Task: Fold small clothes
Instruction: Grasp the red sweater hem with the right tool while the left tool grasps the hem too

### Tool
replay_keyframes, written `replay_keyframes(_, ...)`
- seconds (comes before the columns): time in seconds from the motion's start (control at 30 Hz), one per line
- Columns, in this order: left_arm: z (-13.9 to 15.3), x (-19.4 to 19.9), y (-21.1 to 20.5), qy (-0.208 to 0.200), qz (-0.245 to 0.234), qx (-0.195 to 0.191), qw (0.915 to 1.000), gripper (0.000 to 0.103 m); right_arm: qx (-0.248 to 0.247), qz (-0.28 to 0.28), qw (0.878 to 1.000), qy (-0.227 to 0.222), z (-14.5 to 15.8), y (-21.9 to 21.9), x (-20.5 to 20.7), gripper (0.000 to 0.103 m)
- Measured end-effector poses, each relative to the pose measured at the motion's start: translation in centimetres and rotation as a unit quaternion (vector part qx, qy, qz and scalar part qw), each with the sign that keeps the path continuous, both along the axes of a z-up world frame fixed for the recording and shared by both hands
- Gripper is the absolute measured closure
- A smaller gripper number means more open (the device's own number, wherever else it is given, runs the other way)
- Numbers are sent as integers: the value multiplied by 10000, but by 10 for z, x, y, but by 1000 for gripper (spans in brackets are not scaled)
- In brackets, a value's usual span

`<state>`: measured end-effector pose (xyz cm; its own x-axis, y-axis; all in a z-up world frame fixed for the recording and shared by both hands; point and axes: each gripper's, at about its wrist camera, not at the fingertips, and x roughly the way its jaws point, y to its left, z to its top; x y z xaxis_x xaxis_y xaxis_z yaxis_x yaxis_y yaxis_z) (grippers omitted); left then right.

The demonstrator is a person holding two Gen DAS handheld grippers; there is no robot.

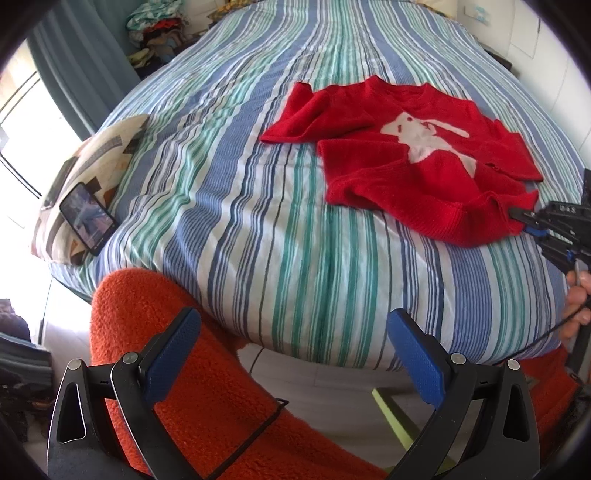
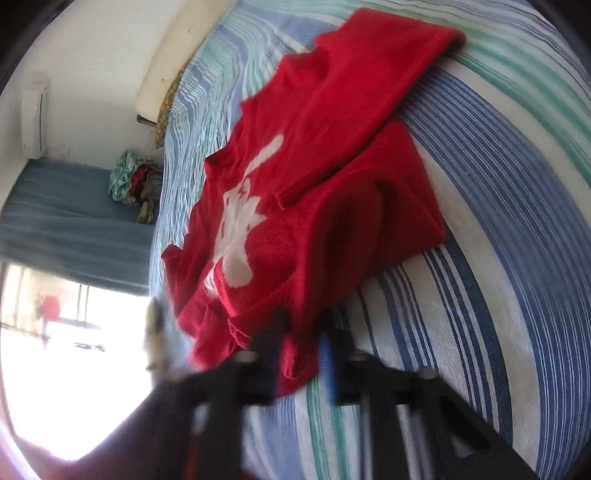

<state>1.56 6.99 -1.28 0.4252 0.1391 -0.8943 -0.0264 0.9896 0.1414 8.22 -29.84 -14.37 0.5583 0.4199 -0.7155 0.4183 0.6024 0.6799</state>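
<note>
Presently the red knit sweater [image 1: 410,155] lies crumpled on the striped bedspread [image 1: 229,206], soft, light and limp, best pinched at its ribbed hem, where the right gripper [image 2: 301,354] is clamped; left gripper [image 1: 291,354] gapes empty, well apart.

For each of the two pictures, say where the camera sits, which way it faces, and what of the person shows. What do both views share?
Left wrist: sits on the open left claw off the bed's near edge, facing across the bed; orange-clad leg below.
Right wrist: sits on the right claw, low over the bed, tilted, facing the window; the claw pinches the sweater hem.
Shared: sweater, striped bed, clothes pile.
</note>
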Motion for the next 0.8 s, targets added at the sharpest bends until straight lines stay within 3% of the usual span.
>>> replay_keyframes(0.13, -6, 4, 24, 45, 267, -103, 9996, 1, -458, 1052, 9933, -116, 45, 13, -42, 94)
replay_keyframes(0.23, -19, 18, 31, 286, 386, -281, 9985, 2, -1006, 1450, 9843, 11, 68, 10, -92, 98)
replay_keyframes(0.3, -23, 30, 27, 369, 360, -385, 9979, 2, -1194, 1401, 9825, 272, 65, 3, -117, 98)
replay_keyframes(0.37, -22, 41, 18, 273, 188, -541, 9980, 2, -1073, 1127, 9871, 379, 52, -11, -132, 98)
replay_keyframes(0.43, -25, 57, 15, 296, 123, -993, 9945, 2, -836, 821, 9921, 436, 41, -23, -134, 98)
replay_keyframes(0.53, -45, 85, 12, 726, 132, -2003, 9769, 2, -920, 710, 9927, 310, 40, -25, -128, 98)
replay_keyframes(0.67, -71, 112, -8, 1284, 9, -3121, 9413, 2, -1057, 947, 9896, 242, 44, -16, -120, 98)
replay_keyframes(0.7, -72, 120, -17, 1331, -50, -3050, 9430, 2, -1086, 979, 9889, 245, 44, -14, -120, 98)
replay_keyframes(0.8, -82, 145, -43, 1526, 20, -2054, 9667, 2, -1088, 993, 9887, 264, 42, -12, -121, 98)
